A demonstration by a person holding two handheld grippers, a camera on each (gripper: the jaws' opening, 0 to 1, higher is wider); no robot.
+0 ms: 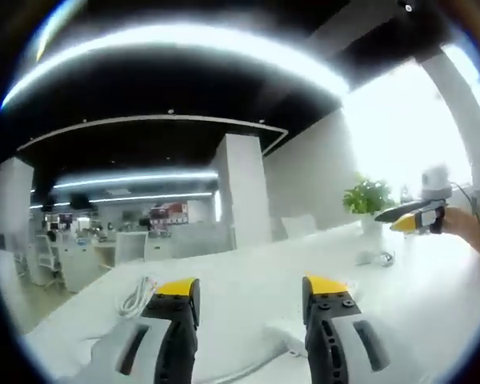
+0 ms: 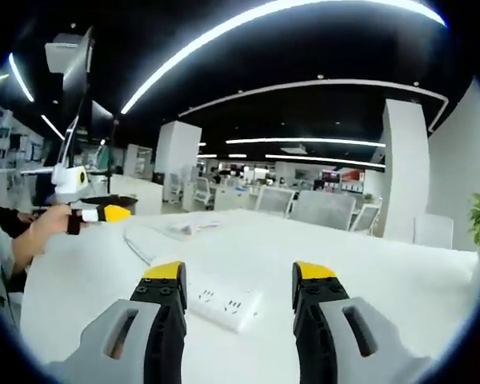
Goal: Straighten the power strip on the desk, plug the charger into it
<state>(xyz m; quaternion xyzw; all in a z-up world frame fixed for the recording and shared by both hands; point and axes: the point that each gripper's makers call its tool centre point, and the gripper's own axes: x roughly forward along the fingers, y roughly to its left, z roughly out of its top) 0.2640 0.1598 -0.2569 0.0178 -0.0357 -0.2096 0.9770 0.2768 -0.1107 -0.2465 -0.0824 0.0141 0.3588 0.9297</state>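
Nearest in the right gripper view, the right gripper point(image 2: 238, 290), grey-bodied with yellow-tipped black jaws, is hovering over the white desk top point(image 2: 400, 280) with its jaws standing well apart and nothing between them. Just beyond the tips, the white rectangular power strip point(image 2: 224, 302) is lying flat on the desk at a slant to the gripper's line, its sockets facing up; its near end is partly hidden behind the left-hand jaw. Nearest in the left gripper view, the left gripper point(image 1: 250, 298), of the same make, is likewise spread wide and empty, riding above the desk with a white cable point(image 1: 282, 336) running between its jaws. Further off to the left a coiled white cord point(image 1: 136, 298) is resting on the desk; whether it belongs to the charger I cannot tell. Further still, a potted green plant point(image 1: 367, 197) is standing by the bright window. The step in hand appears to be the straightening: the open jaws want to be lowering squarely over the strip's long sides, closing gently on the casing rather than the cable, then turning it flat along the desk without lifting. The second gripper would be steadying the free end so the strip is not skidding.
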